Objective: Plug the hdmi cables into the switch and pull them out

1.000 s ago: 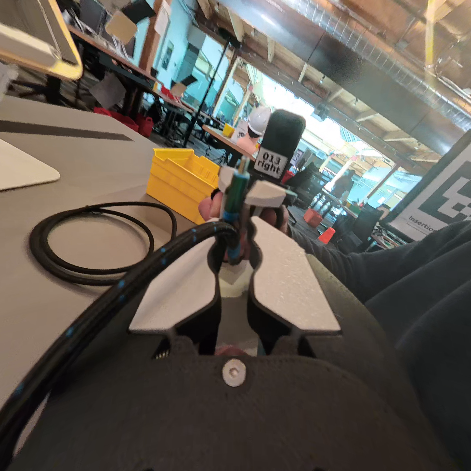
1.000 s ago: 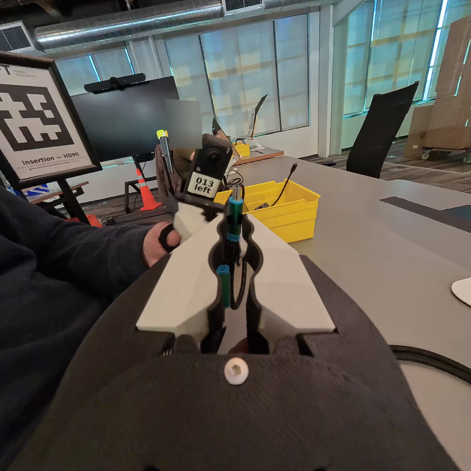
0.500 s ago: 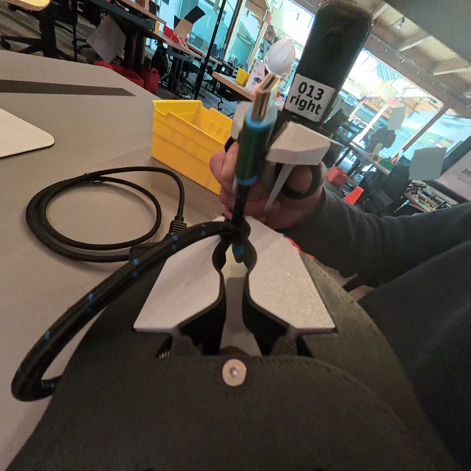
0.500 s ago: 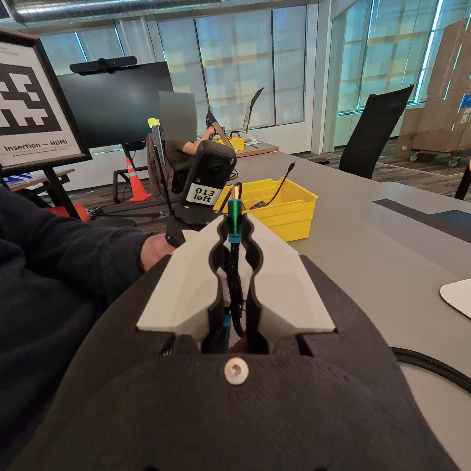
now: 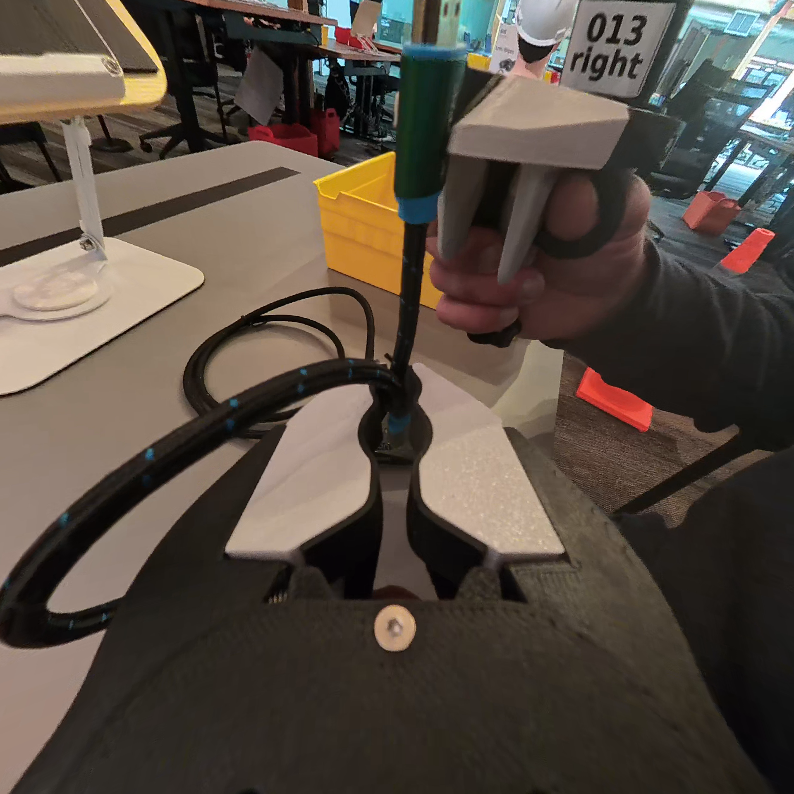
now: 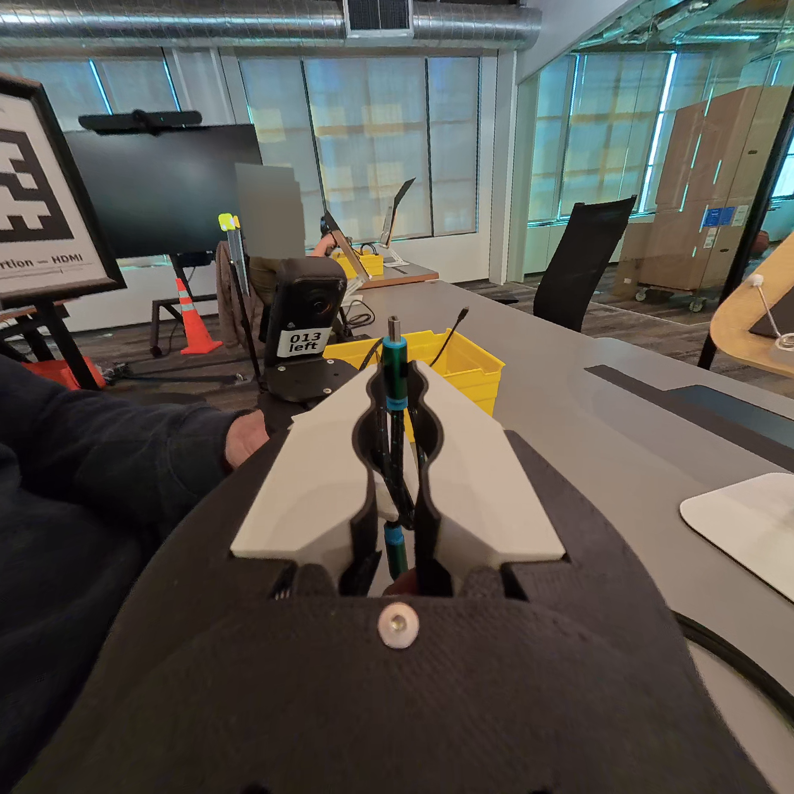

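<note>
A black braided HDMI cable (image 5: 223, 425) with blue flecks has a green plug (image 6: 394, 374) with blue rings. My right gripper (image 6: 397, 369) is shut on this plug and holds it upright, metal tip up. The plug also shows in the left wrist view (image 5: 423, 129), beside the right gripper's white fingers (image 5: 532, 116). My left gripper (image 5: 395, 386) is shut on the same cable lower down, just above a second blue-ringed plug (image 5: 397, 423). This second plug hangs between the right fingers (image 6: 393, 550). I cannot make out the switch.
A coiled plain black cable (image 5: 275, 356) lies on the grey table (image 5: 129, 451). A yellow bin (image 5: 361, 232) stands behind it, also in the right wrist view (image 6: 468, 369). A white stand base (image 5: 86, 292) is at the left. The table edge runs at the right. Spacing between my two grippers at the tips: around 9 centimetres. The white stand base (image 5: 86, 292) is about 40 centimetres from both grippers' fingertips.
The left gripper has slid down the cable away from the green plug and now looks lower at the table. The right gripper still holds the plug, now higher and nearer in the left wrist view.
</note>
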`<state>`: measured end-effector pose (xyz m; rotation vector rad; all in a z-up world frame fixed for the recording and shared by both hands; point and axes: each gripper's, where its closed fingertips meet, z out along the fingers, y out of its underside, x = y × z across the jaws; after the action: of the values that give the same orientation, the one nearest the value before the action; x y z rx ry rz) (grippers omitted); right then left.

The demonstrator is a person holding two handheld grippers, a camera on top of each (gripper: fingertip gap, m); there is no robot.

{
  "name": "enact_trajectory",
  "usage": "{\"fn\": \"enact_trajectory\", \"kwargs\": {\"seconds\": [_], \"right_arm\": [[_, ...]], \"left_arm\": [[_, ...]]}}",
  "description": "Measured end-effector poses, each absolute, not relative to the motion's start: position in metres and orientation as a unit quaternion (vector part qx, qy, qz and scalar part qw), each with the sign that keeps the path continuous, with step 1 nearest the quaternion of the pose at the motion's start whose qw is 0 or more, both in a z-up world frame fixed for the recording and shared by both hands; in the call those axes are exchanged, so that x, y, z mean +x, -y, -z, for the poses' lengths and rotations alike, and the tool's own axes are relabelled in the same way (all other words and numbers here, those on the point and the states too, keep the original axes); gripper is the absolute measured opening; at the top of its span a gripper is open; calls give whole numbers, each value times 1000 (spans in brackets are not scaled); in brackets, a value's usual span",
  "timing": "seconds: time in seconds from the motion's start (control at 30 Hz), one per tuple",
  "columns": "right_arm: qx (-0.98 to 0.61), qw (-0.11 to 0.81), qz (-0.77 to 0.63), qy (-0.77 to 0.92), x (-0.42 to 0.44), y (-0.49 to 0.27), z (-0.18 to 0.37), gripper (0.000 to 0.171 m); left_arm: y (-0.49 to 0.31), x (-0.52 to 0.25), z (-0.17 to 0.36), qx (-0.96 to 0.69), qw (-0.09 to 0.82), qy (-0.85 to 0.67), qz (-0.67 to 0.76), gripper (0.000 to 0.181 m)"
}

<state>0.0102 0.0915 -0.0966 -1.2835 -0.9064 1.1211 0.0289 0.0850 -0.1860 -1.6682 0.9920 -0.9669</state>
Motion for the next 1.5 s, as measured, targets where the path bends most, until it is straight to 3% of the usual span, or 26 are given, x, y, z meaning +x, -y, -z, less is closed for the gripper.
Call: {"fn": "enact_trajectory", "kwargs": {"seconds": [0.17, 0.23, 0.43, 0.6, 0.73, 1.03, 1.17, 1.23, 1.5], "right_arm": [[-566, 564, -426, 424, 15, -100, 109, 11], [-579, 554, -397, 448, 19, -100, 114, 26], [-636, 502, -369, 456, 29, -94, 119, 46], [-699, 455, -338, 436, 22, -105, 145, 42], [-719, 437, -374, 391, 16, -110, 155, 29], [-729, 406, -424, 352, 14, -113, 171, 18], [-722, 401, -451, 339, 14, -112, 167, 33], [-724, 400, -452, 334, 17, -114, 166, 20], [-713, 422, -455, 327, 21, -119, 163, 19]], "left_arm": [[-96, 16, 194, -713, 482, -431, 270, 7], [-104, 10, 197, -724, 496, -425, 222, 7], [-130, -19, 196, -693, 538, -476, -63, 6], [-134, -22, 186, -649, 551, -491, -187, 6], [-135, -25, 183, -612, 556, -499, -262, 7], [-139, -28, 188, -600, 549, -499, -298, 6], [-140, -29, 188, -596, 548, -501, -306, 6], [-141, -29, 189, -594, 547, -502, -309, 6], [-139, -26, 188, -604, 552, -502, -279, 7]]}}
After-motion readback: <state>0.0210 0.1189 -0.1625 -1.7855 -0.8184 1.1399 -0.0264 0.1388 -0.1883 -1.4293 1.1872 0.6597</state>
